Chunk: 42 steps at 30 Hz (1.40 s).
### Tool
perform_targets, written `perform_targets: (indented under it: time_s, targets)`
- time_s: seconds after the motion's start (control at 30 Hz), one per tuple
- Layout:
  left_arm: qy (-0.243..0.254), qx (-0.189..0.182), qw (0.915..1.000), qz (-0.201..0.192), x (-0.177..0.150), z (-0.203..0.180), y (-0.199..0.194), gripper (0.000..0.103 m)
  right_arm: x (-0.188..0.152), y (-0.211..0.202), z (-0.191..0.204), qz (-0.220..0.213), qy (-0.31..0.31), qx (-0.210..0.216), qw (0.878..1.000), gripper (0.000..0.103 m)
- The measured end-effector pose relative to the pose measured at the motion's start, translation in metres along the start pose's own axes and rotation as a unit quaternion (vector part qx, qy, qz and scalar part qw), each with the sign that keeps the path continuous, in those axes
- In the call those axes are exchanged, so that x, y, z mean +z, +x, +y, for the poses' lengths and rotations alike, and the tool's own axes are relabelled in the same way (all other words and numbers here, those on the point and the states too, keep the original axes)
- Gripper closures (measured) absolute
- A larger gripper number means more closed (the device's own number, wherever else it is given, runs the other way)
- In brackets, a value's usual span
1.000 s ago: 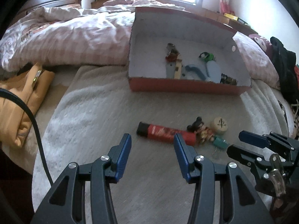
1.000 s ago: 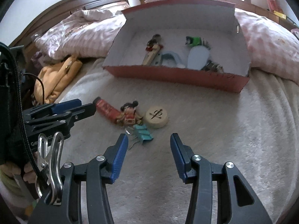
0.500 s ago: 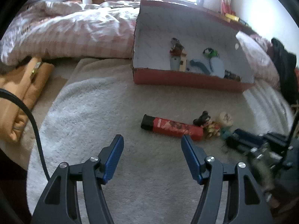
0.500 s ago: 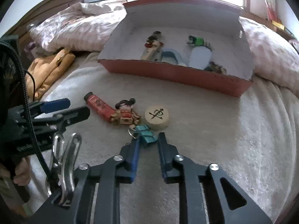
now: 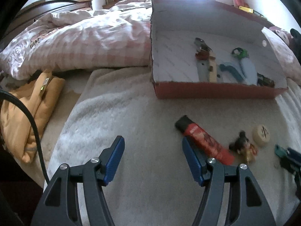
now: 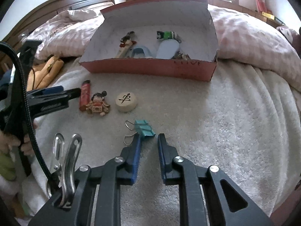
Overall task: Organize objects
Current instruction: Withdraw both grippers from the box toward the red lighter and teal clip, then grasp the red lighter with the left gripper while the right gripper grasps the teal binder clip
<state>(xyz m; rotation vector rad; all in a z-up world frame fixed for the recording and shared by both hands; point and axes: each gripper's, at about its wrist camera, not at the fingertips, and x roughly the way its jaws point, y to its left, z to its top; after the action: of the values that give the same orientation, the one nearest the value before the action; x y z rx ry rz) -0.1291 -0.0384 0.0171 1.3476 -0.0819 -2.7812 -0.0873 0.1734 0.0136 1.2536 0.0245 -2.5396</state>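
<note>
Right gripper (image 6: pixel 148 138) nearly closed, pinching only corner of small teal metal binder clip (image 6: pixel 144 128); risks slipping free when lifted.

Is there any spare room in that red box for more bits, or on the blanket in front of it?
The box has bare floor along its left side, beside the figure, and along the back wall. Its right front corner is crowded. On the blanket, everything right of the clip and disc is free. The lighter and doll crowd the left.
</note>
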Motion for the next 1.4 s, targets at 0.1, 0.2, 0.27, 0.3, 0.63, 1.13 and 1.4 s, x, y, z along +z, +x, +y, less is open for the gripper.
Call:
perform_targets:
  time_s: [0.1,0.2,0.27,0.3,0.63,1.13,1.4]
  targets:
    - [-0.012,-0.015,0.9998,0.001,0.005,0.001,-0.005,0.039,-0.002,0.0,-0.001,-0.003,0.0,0.006,1.0,0.085]
    - [-0.026,-0.042,0.9988,-0.004,0.005,-0.001,-0.019,0.039,-0.003,-0.001,-0.003,-0.008,0.004,0.016,1.0,0.082]
    - [-0.025,-0.058,0.9979,-0.006,0.006,-0.007,-0.024,0.039,-0.004,-0.001,-0.003,-0.011,0.003,0.021,1.0,0.079]
    - [-0.02,-0.064,0.9977,-0.006,0.007,-0.012,-0.024,0.039,-0.005,-0.001,-0.002,-0.013,0.001,0.023,1.0,0.076]
    - [-0.002,-0.062,0.9977,0.029,0.008,-0.04,0.0,0.072,-0.008,-0.001,0.001,-0.024,-0.009,0.036,0.999,0.066]
    - [0.022,-0.077,0.9965,0.024,-0.009,-0.042,-0.013,0.084,-0.007,0.0,-0.001,-0.03,0.003,0.056,0.998,0.058]
    - [0.019,-0.087,0.9959,0.014,-0.013,-0.036,-0.014,0.082,0.002,0.005,0.009,-0.02,0.006,0.029,0.999,0.057]
